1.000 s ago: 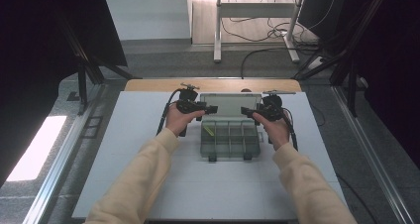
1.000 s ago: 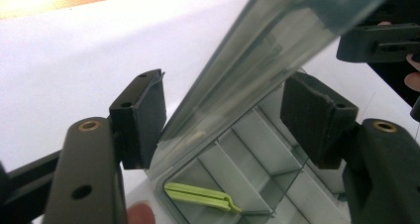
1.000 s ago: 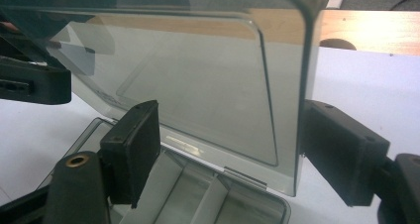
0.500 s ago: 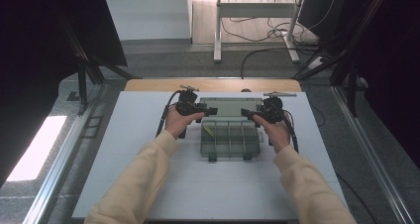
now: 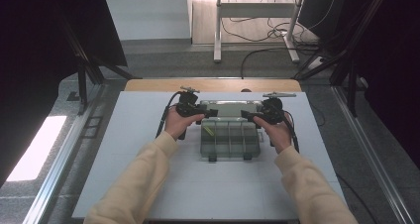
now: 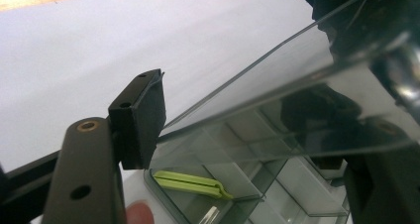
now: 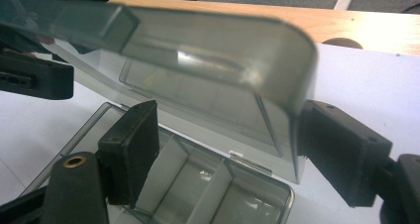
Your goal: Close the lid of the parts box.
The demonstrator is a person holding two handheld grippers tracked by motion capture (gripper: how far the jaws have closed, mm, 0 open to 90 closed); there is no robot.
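The left gripper [image 5: 214, 113] has its jaws standing wide; in the left gripper view one black pad [image 6: 141, 116] is at the left and the other jaw is a dark shape at the right, and the edge of the clear lid [image 6: 297, 80] passes between them; the left pad seems to touch the corner of the lid's edge, but I cannot tell if both pads press on it, so the jaws look more released than clenched.

The right gripper [image 5: 246, 114] is also spread wide; in the right gripper view its left pad [image 7: 131, 144] hangs over the open compartments and does not touch the lid, while the right pad [image 7: 341, 149] sits just behind the rounded corner of the lid; whether this pad touches the plastic, I cannot tell.

The clear plastic box [image 5: 230, 140] lies on the white table [image 5: 148, 184], between the two hands and just below the gripper tips; its lid is raised and tilted, hinged at the far side, with one gripper at each end of it; the box has several compartments divided by thin walls; a small green clip [image 6: 190, 183] lies in the compartment nearest to the left gripper.

No brand, label or writing can be read on the box, the lid or the grippers.
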